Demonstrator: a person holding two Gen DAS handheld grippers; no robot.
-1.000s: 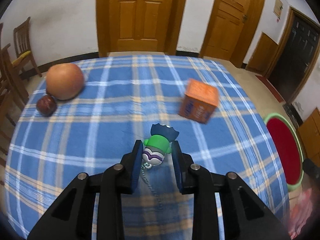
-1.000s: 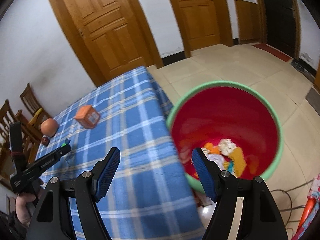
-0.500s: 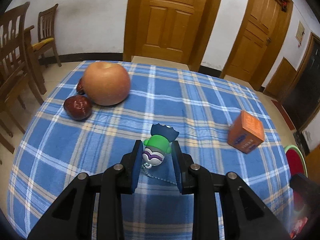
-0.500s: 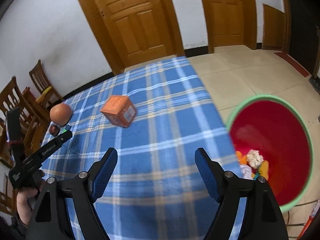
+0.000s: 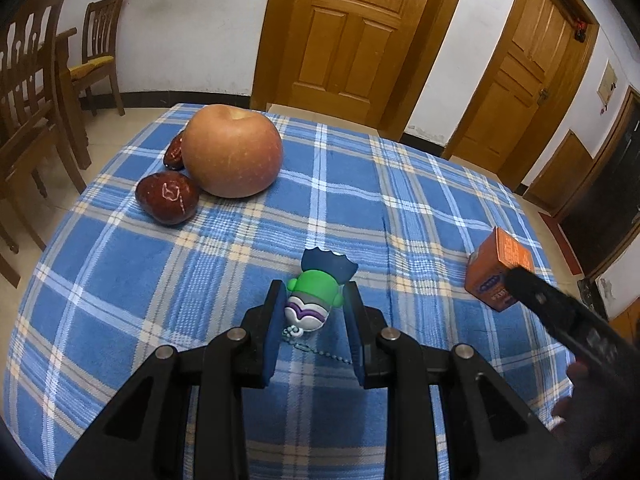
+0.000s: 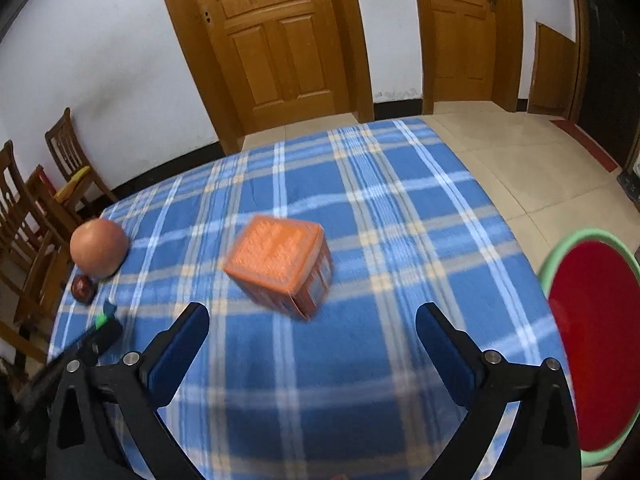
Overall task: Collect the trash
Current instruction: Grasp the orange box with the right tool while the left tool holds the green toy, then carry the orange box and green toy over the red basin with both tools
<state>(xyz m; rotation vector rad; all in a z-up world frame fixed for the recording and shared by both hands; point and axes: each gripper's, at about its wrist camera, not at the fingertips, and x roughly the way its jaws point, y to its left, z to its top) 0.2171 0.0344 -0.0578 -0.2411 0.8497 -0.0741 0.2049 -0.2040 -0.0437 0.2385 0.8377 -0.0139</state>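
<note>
Gripping a small green-and-purple toy figure point(image 5: 314, 300) between its pads, the left gripper point(image 5: 314, 312) hangs over the blue plaid tablecloth point(image 5: 360, 208). Jaws opening wide with nothing between them, the right gripper point(image 6: 312, 332) hovers just short of the orange carton point(image 6: 280, 264). Right of the carton, off the table, sits the red bin point(image 6: 600, 340); left of it, well apart, an apple point(image 6: 99, 252) and a red date point(image 6: 83, 288)

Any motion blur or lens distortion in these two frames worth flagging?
Left wrist view: sharp on the toy keychain and apple; only the right gripper at the edge is smeared. Right wrist view: motion-blurred, orange box smeared. Both: fisheye bending of doors, dark corners.
</note>
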